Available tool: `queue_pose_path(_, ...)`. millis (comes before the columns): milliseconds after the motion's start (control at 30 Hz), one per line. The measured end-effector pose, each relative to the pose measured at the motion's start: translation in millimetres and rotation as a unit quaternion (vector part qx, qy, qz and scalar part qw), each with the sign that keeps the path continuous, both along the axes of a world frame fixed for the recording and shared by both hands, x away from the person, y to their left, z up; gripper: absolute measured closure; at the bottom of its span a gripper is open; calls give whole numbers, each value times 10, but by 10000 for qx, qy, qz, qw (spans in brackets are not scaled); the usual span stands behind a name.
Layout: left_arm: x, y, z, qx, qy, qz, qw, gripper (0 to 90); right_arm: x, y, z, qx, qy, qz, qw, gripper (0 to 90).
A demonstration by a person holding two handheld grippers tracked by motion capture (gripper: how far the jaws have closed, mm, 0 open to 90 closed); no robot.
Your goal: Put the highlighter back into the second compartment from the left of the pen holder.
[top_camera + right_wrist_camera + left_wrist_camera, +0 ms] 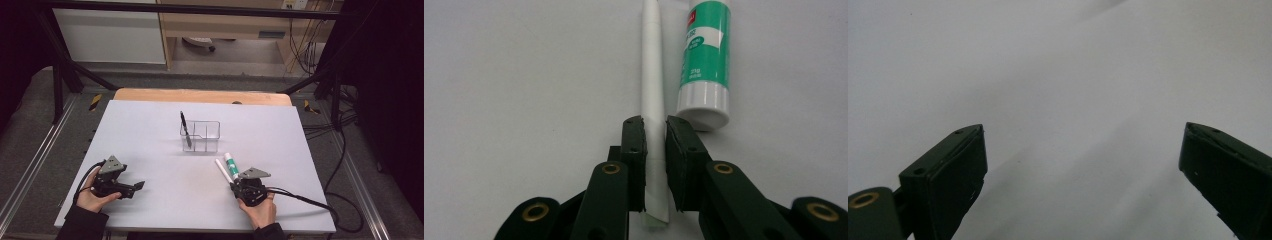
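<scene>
A slim white pen lies on the white table, and my right gripper is shut on its near end, both pads pressed against the barrel. Right beside the pen lies a green and white glue stick, also seen in the high view as the glue stick next to the white pen. My right gripper sits near the table's front right. A clear divided holder stands mid-table with a black pen upright in it. My left gripper is open over bare table, seen at the front left as the left gripper.
A wooden board edge runs along the table's far side. Black frame bars flank the table, and cables trail off to the right. A person's hands hold both grippers at the near edge.
</scene>
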State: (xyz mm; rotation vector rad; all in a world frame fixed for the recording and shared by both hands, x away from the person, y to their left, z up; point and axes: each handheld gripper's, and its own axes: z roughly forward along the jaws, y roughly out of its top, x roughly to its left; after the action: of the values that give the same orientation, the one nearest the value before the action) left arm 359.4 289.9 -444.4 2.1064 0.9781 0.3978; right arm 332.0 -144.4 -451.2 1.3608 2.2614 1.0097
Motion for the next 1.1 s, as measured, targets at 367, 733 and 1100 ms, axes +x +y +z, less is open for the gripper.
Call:
queue_pose_path(367,-4,-5,4,1,-3,-19,10000,53,-13,-145,26,-65,10,681,9977,788)
queue_pose_path(733,-3,-13,-1,5,9,-19,10000,53,8,-142,-31,-105,-204,809,9965,752)
queue_pose_path(1100,-10,-28,6,0,-4,-69,10000,53,7,-152,-2,-38,-252,957,9951,790)
